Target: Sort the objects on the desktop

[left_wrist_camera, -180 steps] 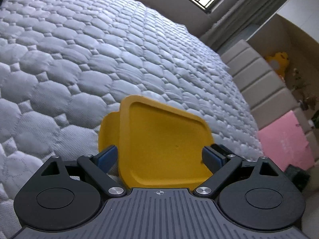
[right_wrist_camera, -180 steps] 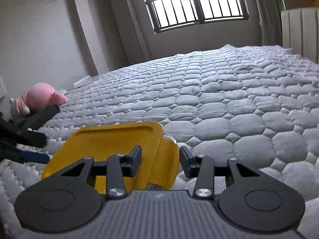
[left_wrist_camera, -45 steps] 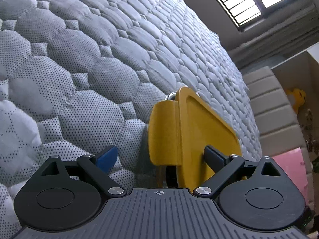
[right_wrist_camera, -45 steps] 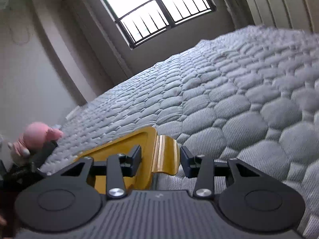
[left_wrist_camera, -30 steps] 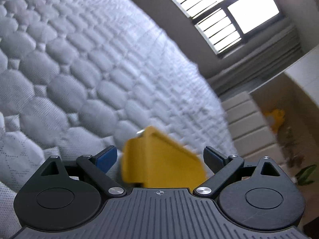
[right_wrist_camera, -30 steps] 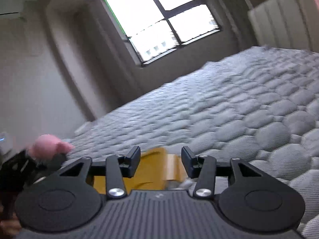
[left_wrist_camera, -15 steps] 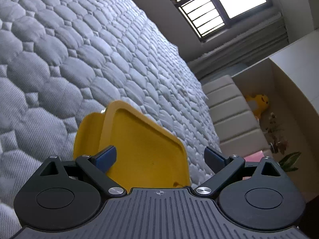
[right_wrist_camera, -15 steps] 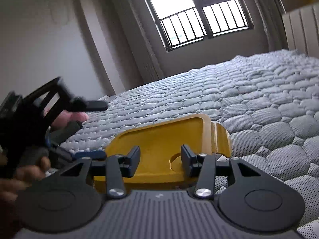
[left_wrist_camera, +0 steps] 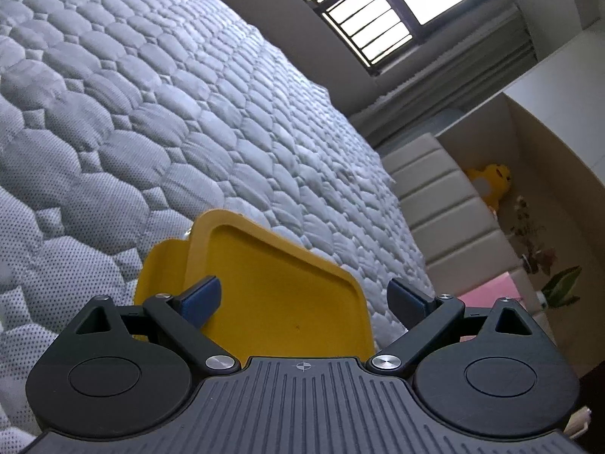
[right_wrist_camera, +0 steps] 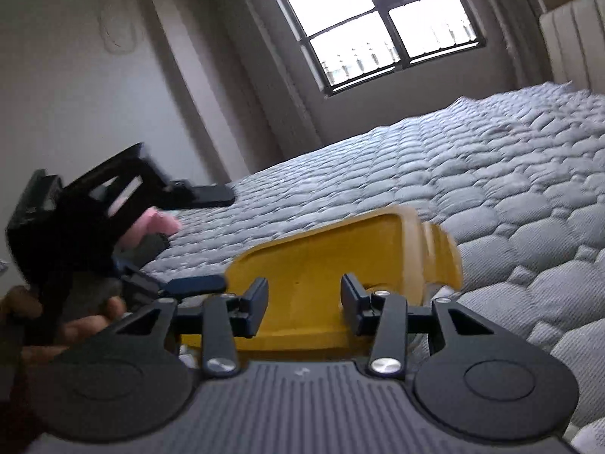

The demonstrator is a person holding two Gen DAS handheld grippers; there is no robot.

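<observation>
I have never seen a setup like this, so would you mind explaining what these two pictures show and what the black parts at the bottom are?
There is no robot here: a person holds a two-finger gripper in each hand, and each gripper carries a wide-angle camera that looks forward along its fingers. The black parts at the bottom are the gripper bodies.

One picture comes from the left gripper, the other from the right gripper. Both stand open around a yellow lid on a grey quilted mattress; neither visibly clamps it.

In the right view the other gripper and the hand that holds it show at the left, with a pink plush toy behind them.
</observation>
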